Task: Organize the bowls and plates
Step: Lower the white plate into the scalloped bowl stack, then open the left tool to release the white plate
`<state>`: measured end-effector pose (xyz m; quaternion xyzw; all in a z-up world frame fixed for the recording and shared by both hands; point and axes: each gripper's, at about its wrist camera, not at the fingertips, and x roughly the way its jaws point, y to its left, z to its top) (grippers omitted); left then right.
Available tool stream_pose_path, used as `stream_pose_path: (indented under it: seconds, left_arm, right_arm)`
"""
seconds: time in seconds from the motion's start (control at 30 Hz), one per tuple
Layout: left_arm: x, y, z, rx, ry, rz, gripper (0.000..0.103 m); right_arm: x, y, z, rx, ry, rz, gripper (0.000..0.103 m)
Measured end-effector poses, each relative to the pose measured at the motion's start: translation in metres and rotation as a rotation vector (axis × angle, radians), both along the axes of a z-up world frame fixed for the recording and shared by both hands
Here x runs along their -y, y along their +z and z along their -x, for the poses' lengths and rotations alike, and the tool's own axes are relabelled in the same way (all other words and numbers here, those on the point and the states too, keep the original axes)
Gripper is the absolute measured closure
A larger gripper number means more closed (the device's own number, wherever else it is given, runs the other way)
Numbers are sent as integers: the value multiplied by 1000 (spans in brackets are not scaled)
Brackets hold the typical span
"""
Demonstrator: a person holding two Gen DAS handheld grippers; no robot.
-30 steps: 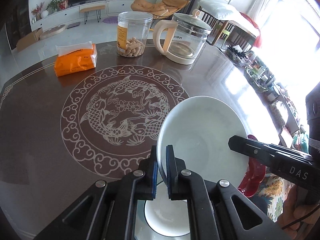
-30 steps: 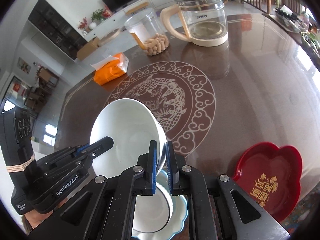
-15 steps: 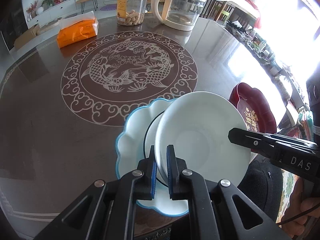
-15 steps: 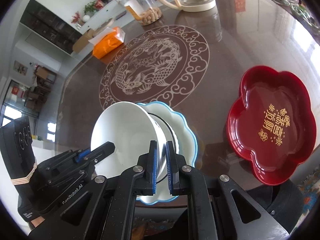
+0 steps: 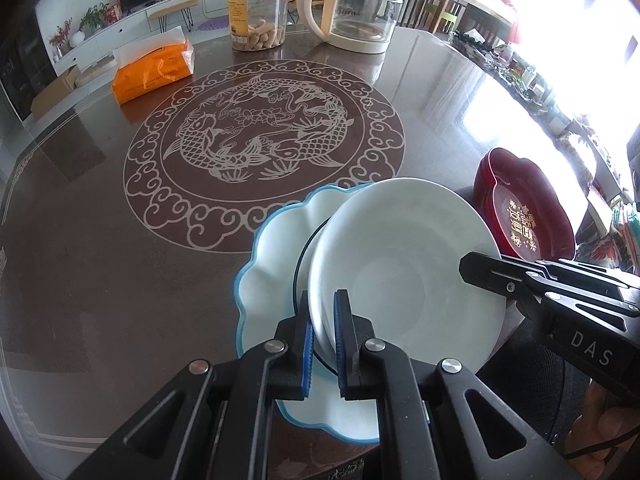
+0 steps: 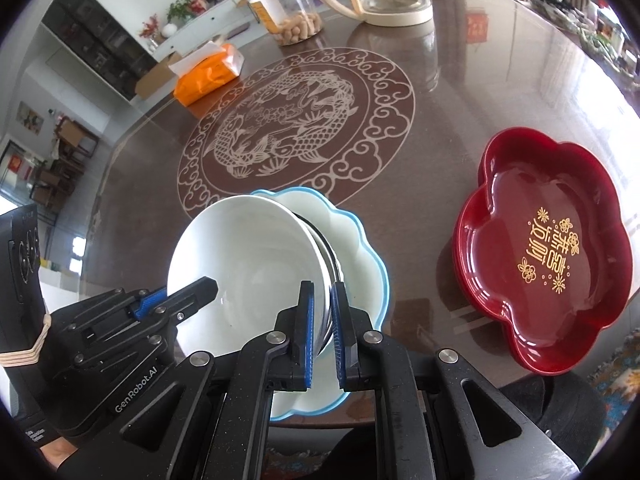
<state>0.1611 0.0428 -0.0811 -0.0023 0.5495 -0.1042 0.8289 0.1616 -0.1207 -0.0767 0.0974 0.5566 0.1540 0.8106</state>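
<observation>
Both my claws clamped tight on white bowl (image 5: 404,276) rim: left gripper (image 5: 322,336) frame bottom, right gripper (image 6: 320,332) likewise. Risk: uneven release tips bowl, chips scalloped blue-rimmed plate (image 5: 268,264) beneath.

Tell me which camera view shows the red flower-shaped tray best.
The right wrist view: the red flower-shaped tray lies whole in it, its scalloped rim and gold characters plain. The left wrist view catches it only at the right edge, squeezed by the lens, its near side hidden behind the white bowl.
</observation>
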Motion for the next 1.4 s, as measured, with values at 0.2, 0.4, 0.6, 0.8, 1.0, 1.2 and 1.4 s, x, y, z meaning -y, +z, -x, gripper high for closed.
stream_pose_path:
  seconds: [0.2,0.4,0.6,0.8,1.0,1.2,1.4]
  left_arm:
    - [5,1,1,39,-26,-53,94]
    - [6,2,1,53,-38,-67,93]
    - [3,3,-1,48,-46,-46,92]
    - [-1,6,-1,55,-52,-30,91]
    - [-6,15,-2,95,-69,-18,84]
    - [-14,27,5,155,-31,20,79]
    - [-27,54,33,378,110,3,25]
  right_arm:
    - [-6,0,5,64,20,60,93]
    - [-11,-5,11,117,51,112,93]
    - [-15,-6,15,155,66,153,93]
    - [-23,-8,20,186,90,205,92]
    - [-26,-8,19,203,98,244,93]
    - [-24,-8,17,210,101,205,86]
    - [-9,12,22,301,45,105,42]
